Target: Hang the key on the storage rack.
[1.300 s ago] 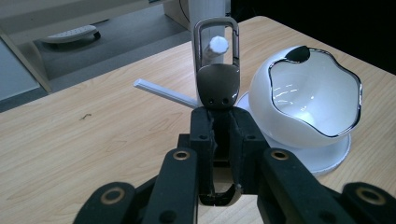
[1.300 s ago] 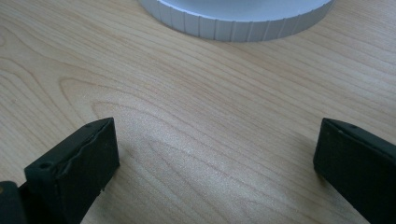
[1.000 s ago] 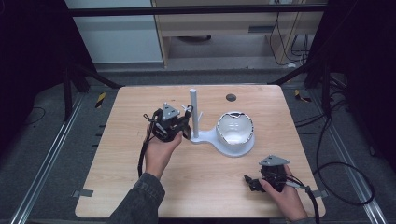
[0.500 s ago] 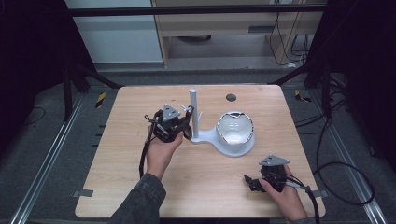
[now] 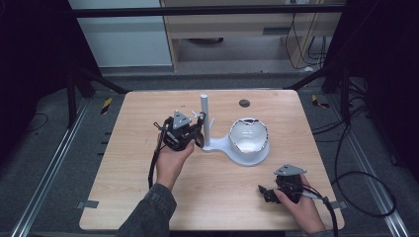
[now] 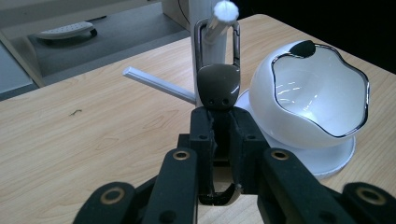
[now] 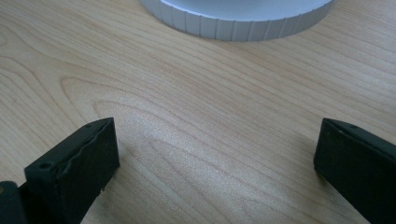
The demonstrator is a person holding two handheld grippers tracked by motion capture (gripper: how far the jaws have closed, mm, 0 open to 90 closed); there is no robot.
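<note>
At the middle of the wooden table (image 5: pixel 128 163), we hold the left gripper (image 6: pixel 219 126) clamped on a dark metal carabiner clip (image 6: pixel 217 86), its loop threaded over one white peg (image 6: pixel 223 16) of the stand (image 5: pixel 204 118). The clip sits at the post, just left of the white bowl (image 6: pixel 310 100) that shares the stand's round base, toward the far half of the table.

We judge the step in hand to be hanging the clip on the peg. To do it well, we would keep the loop square to the peg, slide it well past the knobbed tip toward the post, let the loop settle on the peg, and only then let the jaws part; a pull sideways could tip the light stand or knock the bowl.

The right gripper (image 5: pixel 271 193) rests near the table's near right corner, its jaws wide with nothing between them but bare wood; in the right gripper view the ribbed edge of the round base (image 7: pixel 233 21) lies well beyond them.

We count one clip, one stand with one upright post, two pegs that we can make out in the left gripper view, one bowl, one small dark disc (image 5: pixel 243 103) near the far edge, and two grippers.
</note>
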